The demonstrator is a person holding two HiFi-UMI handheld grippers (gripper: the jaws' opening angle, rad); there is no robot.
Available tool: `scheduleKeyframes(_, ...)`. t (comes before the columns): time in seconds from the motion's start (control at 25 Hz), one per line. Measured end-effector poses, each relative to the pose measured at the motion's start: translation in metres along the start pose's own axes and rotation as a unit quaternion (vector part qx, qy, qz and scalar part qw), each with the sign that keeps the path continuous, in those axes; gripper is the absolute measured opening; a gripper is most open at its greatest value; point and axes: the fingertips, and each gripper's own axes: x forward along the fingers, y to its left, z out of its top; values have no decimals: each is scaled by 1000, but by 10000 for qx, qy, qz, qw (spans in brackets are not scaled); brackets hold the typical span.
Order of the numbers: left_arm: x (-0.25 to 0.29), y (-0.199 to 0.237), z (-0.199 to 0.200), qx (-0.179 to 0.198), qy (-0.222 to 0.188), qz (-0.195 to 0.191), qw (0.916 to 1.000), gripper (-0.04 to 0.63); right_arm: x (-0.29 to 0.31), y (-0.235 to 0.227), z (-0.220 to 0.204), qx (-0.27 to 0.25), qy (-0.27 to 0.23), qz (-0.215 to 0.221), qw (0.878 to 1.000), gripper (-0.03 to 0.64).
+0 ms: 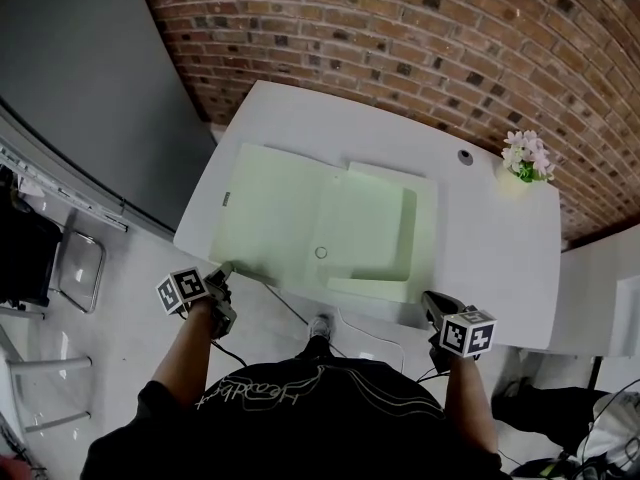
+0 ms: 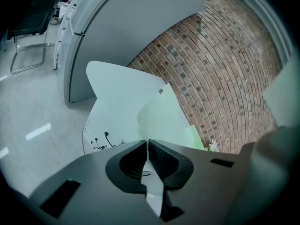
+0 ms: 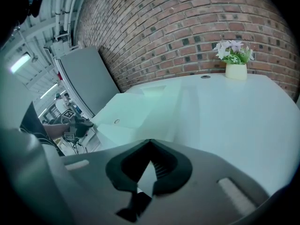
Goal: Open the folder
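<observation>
A pale green folder [image 1: 300, 218] lies spread open on the white table [image 1: 490, 238], its cover flat to the left and its inner pocket flaps on the right. My left gripper [image 1: 224, 268] is at the folder's near left corner, which sticks out a little past the table's front edge. In the left gripper view the jaws [image 2: 147, 143] are pinched on the thin cover, and the folder [image 2: 157, 118] runs on ahead of them. My right gripper [image 1: 430, 300] hovers at the table's front edge, right of the folder [image 3: 126, 114]. That gripper [image 3: 150, 142] is shut, with nothing in it.
A small pot of pink flowers [image 1: 527, 158] stands at the table's far right corner, with a round cable hole [image 1: 465, 156] beside it. A brick wall runs behind the table. A grey partition [image 1: 90, 78] and a metal chair [image 1: 80, 268] stand to the left.
</observation>
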Motion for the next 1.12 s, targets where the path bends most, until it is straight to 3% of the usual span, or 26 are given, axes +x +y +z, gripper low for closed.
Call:
scheduleKeyframes(0.4,-1,4,-2,-159,89,35,9998,17,1,-2,-4,131,54,14,9999,2)
scheduleKeyframes(0.68,-8,-11,1,-133,119,-162,9997,21,2,-3,-3,23,236,-113,9997,2)
scheduleKeyframes(1.12,-29,-65,12,544,-161,-909,9942,21,8,-6,-1,59,223,-110,9997,3)
